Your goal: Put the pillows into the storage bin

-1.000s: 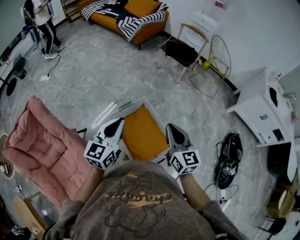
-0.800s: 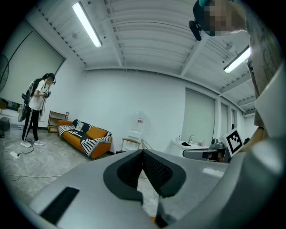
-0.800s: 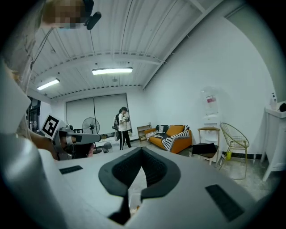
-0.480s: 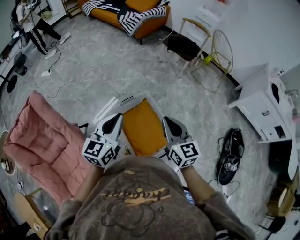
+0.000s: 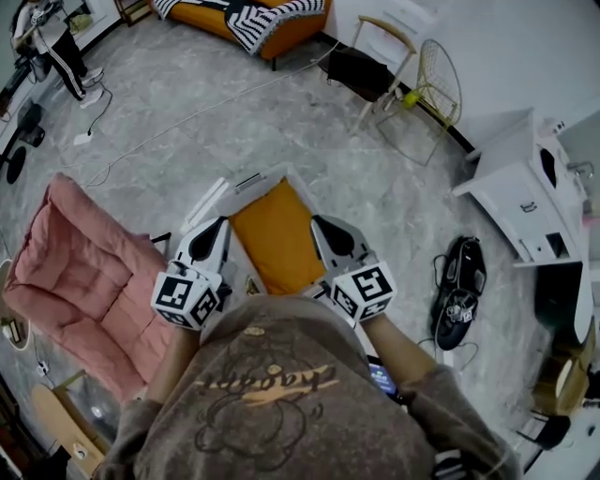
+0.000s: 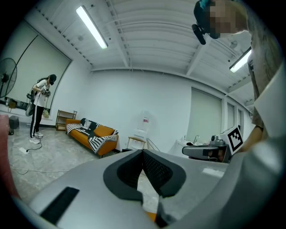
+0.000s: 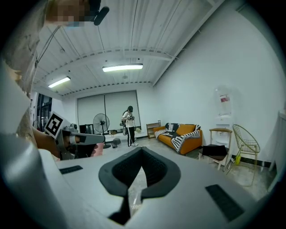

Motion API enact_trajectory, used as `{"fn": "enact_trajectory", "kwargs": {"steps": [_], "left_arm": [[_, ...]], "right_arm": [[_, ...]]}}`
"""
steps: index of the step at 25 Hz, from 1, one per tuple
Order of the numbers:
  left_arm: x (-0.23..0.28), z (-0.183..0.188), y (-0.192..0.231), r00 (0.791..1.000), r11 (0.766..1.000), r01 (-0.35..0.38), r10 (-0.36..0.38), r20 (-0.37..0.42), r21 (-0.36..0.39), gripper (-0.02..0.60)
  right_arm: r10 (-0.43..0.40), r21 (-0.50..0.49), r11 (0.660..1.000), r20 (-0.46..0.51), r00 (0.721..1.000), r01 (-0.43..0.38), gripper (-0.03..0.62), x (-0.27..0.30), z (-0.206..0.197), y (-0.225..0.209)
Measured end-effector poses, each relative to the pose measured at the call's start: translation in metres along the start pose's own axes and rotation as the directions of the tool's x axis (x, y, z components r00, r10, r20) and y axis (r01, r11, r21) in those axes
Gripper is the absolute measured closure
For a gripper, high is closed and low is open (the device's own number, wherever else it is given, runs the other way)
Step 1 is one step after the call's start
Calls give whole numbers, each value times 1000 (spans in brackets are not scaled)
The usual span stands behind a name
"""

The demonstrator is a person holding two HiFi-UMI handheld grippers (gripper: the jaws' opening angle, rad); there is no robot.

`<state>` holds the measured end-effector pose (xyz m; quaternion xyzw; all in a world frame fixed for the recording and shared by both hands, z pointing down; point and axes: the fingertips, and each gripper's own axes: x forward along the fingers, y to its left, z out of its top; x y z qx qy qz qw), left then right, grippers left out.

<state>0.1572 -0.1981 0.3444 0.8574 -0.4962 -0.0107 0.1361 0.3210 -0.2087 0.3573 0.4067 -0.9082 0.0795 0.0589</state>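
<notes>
Pillow (image 5: 278,234), orange, lies inside the storage bin (image 5: 246,185) on the floor, between the left gripper (image 5: 211,232) and the right gripper (image 5: 328,230). Both pairs of jaws are pressed together on nothing. It seems fully seated, though the steep view hides its depth. For another pillow, spread the jaws first, then pinch a corner. Against a second ago, the sofa (image 5: 272,14) has slid to the top edge, and the grippers flank the bin as before.

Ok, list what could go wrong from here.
Both grippers, left and right, are shut; unopened, they could only shove a pillow.
The white cable crosses the floor toward the sofa: a possible trip.
The orange pillow already fills most of the storage bin; another may not fit.
</notes>
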Motion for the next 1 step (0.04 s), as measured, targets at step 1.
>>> {"fn": "enact_trajectory", "kwargs": {"steps": [1], "left_arm": [[0, 0, 0, 1000, 1000, -3, 3, 0, -2, 577]], "right_arm": [[1, 2, 1000, -1, 1000, -1, 595, 0, 1, 0]]}}
